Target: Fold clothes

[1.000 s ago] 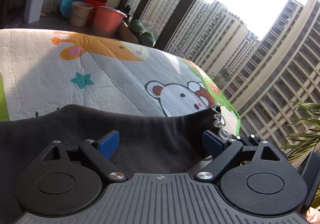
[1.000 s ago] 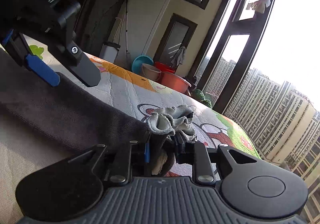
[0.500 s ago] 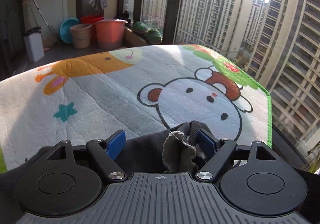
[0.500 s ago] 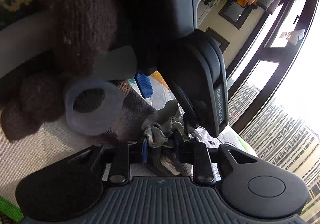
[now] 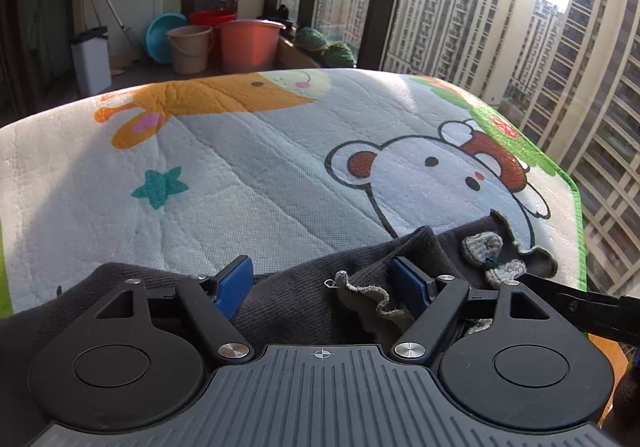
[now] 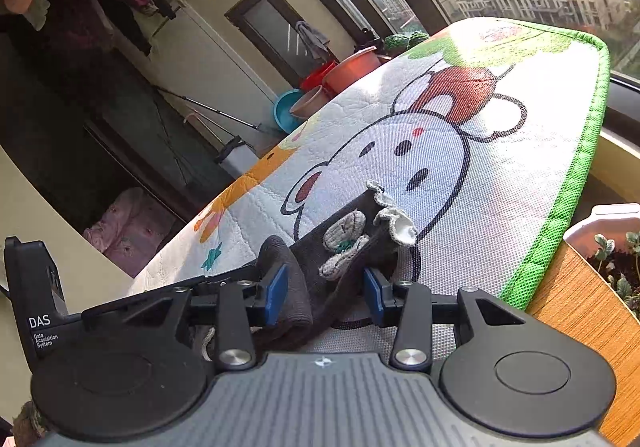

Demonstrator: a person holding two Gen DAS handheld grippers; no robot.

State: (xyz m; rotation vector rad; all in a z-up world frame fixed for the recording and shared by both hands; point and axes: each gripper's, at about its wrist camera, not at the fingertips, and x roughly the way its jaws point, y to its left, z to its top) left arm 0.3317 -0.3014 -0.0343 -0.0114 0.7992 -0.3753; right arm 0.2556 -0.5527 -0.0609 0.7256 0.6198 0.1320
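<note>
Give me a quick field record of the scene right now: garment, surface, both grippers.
garment: dark grey garment with a pale frilled edge, bunched near the mat's corner
surface: cartoon play mat with a green border, bear print beside the garment
left gripper: open, cloth lying between its blue pads
right gripper: open, cloth between its pads, not clamped
background: buckets by the window
</note>
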